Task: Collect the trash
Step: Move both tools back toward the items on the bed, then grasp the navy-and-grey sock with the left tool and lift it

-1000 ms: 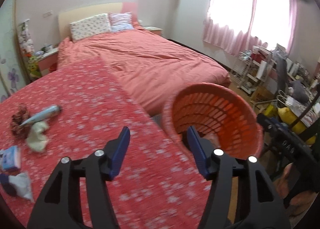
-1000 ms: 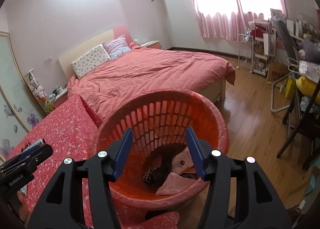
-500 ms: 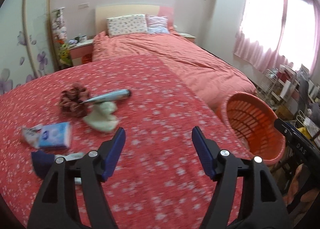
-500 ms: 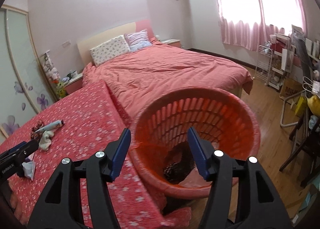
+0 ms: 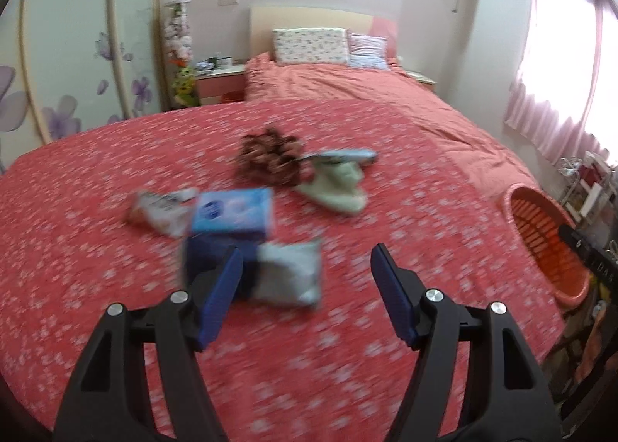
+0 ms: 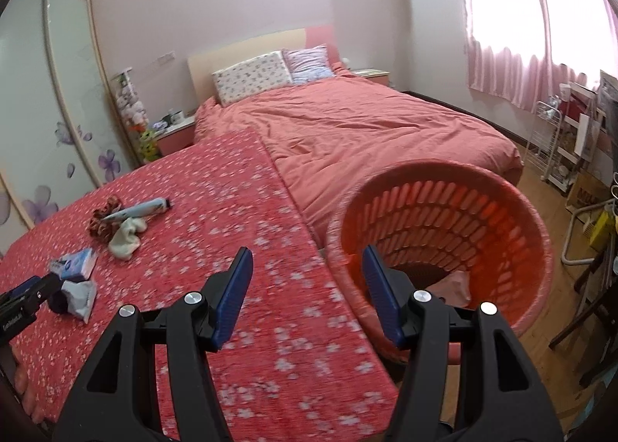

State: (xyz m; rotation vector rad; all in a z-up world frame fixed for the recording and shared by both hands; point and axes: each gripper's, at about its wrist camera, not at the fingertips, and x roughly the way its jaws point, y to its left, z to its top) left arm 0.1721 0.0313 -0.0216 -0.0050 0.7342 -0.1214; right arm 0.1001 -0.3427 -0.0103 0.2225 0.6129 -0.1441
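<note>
Trash lies on a red flowered cloth (image 5: 116, 156): a blue box (image 5: 233, 214), a white packet (image 5: 289, 276), a dark blue item (image 5: 204, 256), a crumpled wrapper (image 5: 158, 210), a brown frilly bundle (image 5: 270, 160), a blue tube (image 5: 340, 156) and a pale cloth (image 5: 336, 191). My left gripper (image 5: 307, 276) is open just short of the white packet and holds nothing. My right gripper (image 6: 307, 276) is open and empty between the table edge and the orange basket (image 6: 455, 218). The basket holds some pink and dark scraps.
A bed with a pink quilt (image 6: 367, 133) runs behind the table and basket. A wardrobe with flower decals (image 6: 58, 113) stands at the left. A white rack (image 6: 556, 148), chairs and clutter fill the right side on the wooden floor.
The left view has swung left from the basket to the trash on the table, and the jaws stand a little wider. The right view has also swung left, so the basket now sits to its right.
</note>
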